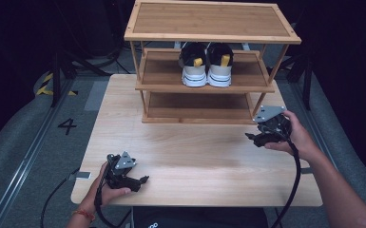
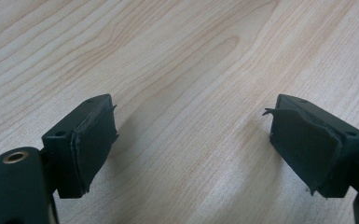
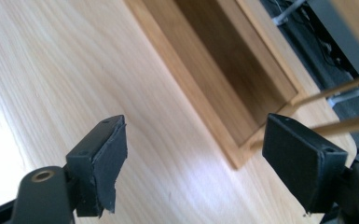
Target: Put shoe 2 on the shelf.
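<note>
The pair of white-and-black sneakers with yellow heel tabs (image 1: 206,64) stands on the middle shelf of the three-tier bamboo rack (image 1: 209,88), heels toward the person. The right gripper (image 1: 261,138), jaws wide and empty, is beside the rack's lower right corner, much nearer than the left gripper (image 1: 135,183), also wide and empty, at the light wooden table's (image 1: 195,152) near edge.

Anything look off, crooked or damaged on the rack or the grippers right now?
The shoes sit straight on the rack. The odd part is the left gripper: its black pads are frayed, edges torn and peeling.
</note>
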Action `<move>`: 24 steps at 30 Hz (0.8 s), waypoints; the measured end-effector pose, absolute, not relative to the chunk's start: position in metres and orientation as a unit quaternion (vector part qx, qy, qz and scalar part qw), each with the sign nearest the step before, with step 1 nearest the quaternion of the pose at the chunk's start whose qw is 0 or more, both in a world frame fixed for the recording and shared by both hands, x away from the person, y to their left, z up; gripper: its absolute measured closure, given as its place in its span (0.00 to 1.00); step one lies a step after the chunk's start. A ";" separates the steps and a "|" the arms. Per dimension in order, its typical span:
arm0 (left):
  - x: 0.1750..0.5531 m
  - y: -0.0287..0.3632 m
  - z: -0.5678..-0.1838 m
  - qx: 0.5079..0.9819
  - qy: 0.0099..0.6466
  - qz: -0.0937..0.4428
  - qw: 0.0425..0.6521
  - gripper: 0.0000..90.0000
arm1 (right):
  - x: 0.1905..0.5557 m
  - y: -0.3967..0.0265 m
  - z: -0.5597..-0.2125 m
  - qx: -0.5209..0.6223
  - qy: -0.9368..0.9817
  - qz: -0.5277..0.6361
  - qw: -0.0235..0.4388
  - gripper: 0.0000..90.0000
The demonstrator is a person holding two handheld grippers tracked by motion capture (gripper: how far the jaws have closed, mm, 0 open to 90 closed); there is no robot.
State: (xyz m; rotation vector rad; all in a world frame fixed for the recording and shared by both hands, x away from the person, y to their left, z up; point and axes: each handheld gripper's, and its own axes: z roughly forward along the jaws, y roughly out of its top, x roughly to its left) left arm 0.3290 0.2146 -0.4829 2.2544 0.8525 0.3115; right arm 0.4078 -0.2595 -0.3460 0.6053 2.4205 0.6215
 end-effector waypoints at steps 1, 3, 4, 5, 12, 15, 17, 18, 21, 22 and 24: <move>0.329 0.215 -0.483 0.870 0.329 0.120 0.348 0.17 | 0.406 -0.261 -0.349 0.228 0.903 0.229 0.284 0.25; 0.329 0.215 -0.483 0.870 0.329 0.120 0.348 0.17 | 0.401 -0.267 -0.356 0.231 0.903 0.226 0.283 0.25; 0.329 0.215 -0.483 0.870 0.329 0.120 0.348 0.17 | 0.399 -0.269 -0.359 0.232 0.903 0.227 0.283 0.25; 0.329 0.215 -0.483 0.870 0.329 0.120 0.348 0.17 | 0.397 -0.271 -0.362 0.232 0.902 0.227 0.283 0.25; 0.329 0.214 -0.483 0.869 0.330 0.122 0.348 0.17 | 0.387 -0.285 -0.386 0.246 0.903 0.228 0.269 0.25; 0.329 0.214 -0.483 0.869 0.331 0.121 0.348 0.17 | 0.383 -0.291 -0.397 0.252 0.902 0.228 0.265 0.25; 0.329 0.215 -0.483 0.870 0.328 0.123 0.348 0.17 | 0.381 -0.294 -0.401 0.255 0.902 0.231 0.261 0.25; 0.329 0.215 -0.483 0.870 0.327 0.125 0.347 0.17 | 0.379 -0.296 -0.404 0.258 0.901 0.232 0.259 0.25; 0.329 0.214 -0.483 0.869 0.330 0.121 0.348 0.17 | 0.376 -0.301 -0.413 0.264 0.900 0.237 0.254 0.25; 0.329 0.214 -0.483 0.869 0.330 0.122 0.348 0.17 | 0.375 -0.304 -0.415 0.266 0.899 0.238 0.253 0.25; 0.329 0.214 -0.483 0.869 0.331 0.121 0.348 0.17 | 0.372 -0.309 -0.420 0.279 0.895 0.241 0.251 0.23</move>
